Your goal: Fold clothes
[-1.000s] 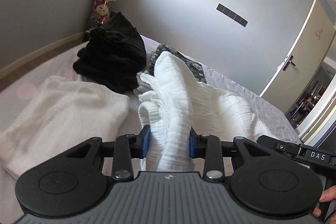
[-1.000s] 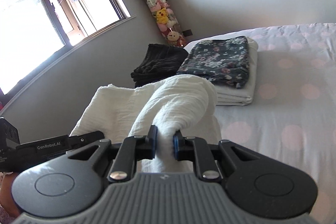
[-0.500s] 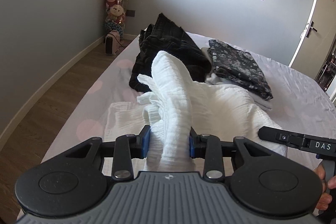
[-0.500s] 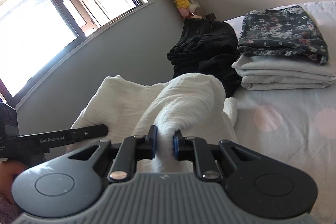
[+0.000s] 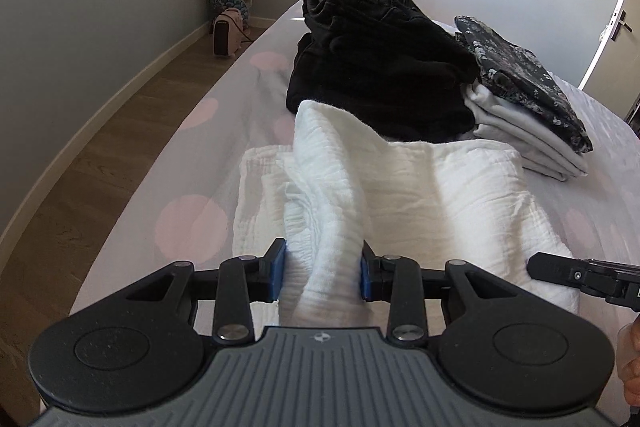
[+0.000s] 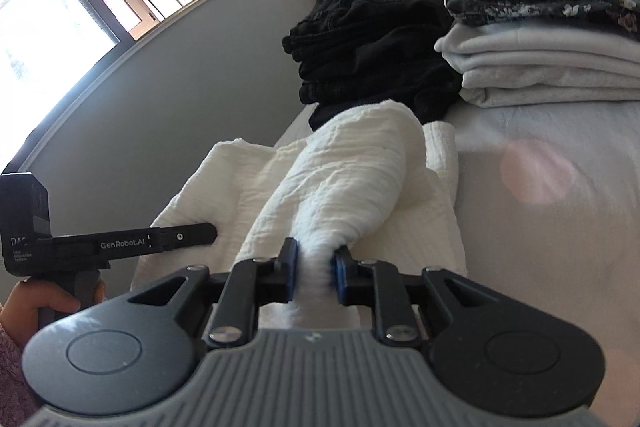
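Note:
A white crinkled garment (image 5: 420, 195) lies folded on the bed (image 5: 192, 187), its upper layer draped over the lower one. My left gripper (image 5: 320, 275) has a bunched fold of this garment between its blue pads, and its jaws are opening slightly. In the right wrist view the same white garment (image 6: 352, 163) runs into my right gripper (image 6: 314, 275). Those jaws are opening too, and the cloth still fills the gap between the pads. A person's hand (image 6: 36, 303) holds the left tool at the garment's left edge.
A black clothes pile (image 5: 380, 67) sits just beyond the white garment. Right of it is a floral piece on folded pale grey cloth (image 5: 520, 131). The bed edge and wooden floor (image 5: 100, 147) lie to the left, with a small heater (image 5: 226, 35) by the wall.
Both grippers came down and forward, laying the lifted white fold onto the lower layer near the black pile. The right jaws stand wider than before.

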